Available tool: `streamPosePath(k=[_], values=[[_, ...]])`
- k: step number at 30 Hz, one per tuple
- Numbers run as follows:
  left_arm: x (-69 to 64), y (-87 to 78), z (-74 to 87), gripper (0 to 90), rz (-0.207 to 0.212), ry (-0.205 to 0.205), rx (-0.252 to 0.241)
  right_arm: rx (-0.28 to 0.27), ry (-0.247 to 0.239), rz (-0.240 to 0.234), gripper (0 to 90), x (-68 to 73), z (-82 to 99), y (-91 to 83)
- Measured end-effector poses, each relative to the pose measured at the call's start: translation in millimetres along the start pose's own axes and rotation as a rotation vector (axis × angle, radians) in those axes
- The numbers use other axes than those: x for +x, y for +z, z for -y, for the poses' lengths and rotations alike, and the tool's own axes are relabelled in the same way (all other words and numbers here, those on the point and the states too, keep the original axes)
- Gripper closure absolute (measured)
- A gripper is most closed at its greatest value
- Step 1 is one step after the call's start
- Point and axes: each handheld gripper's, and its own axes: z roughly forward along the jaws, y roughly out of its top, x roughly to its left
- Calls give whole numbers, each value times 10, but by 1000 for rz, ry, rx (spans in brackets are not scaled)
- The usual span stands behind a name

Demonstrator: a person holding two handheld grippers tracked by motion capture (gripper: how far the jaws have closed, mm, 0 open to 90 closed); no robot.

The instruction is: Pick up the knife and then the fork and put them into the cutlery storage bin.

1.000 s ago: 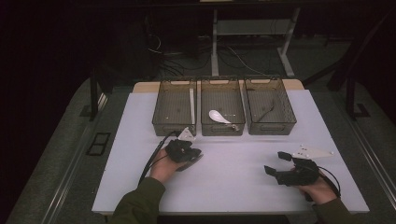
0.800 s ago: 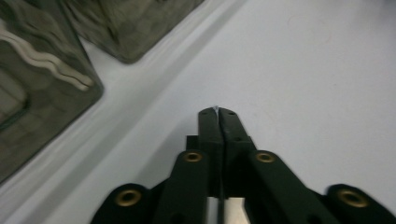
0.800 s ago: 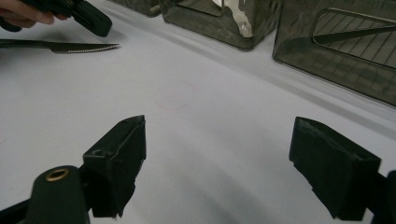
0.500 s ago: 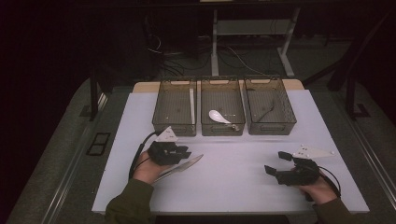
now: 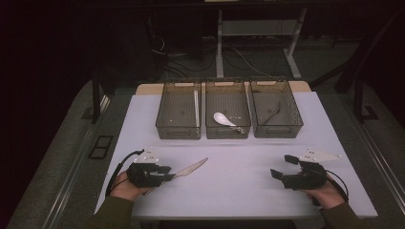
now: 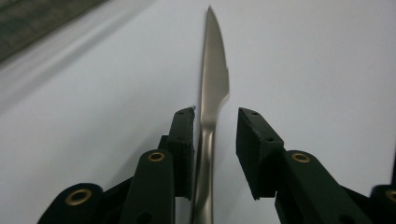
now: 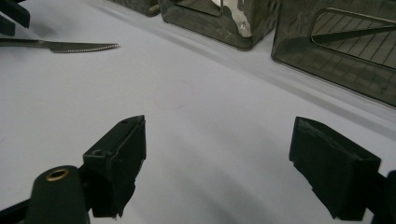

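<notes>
While the left gripper (image 6: 215,140) sits near the table's (image 5: 239,191) front-left edge, its jaws stand slightly parted around a table knife (image 6: 212,93); one jaw touches the handle, and the blade points ahead over bare white surface. The right gripper (image 7: 217,163), jaws spread wide, holds nothing; three bins (image 5: 228,117) lie beyond it.

You're working in what looks like a lab or test room: a white table (image 5: 239,191) with three clear bins (image 5: 228,114) lined along its far edge, loose cables (image 5: 239,52) and metal stand legs (image 5: 219,38) behind, dark surroundings.
</notes>
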Motion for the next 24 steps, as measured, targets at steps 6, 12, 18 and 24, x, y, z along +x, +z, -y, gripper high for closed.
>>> streamPosePath(k=[6,12,18,24], values=[[25,62,53,685,-10,10,2,1,-3,1,187,0,1,0],[22,100,105,716,0,15,10,0,-2,0,187,-5,2,-4],[12,119,106,774,-18,48,28,-2,-5,2,187,-1,0,-3],[-1,125,82,788,-24,62,45,-1,-7,-2,186,6,-1,-2]])
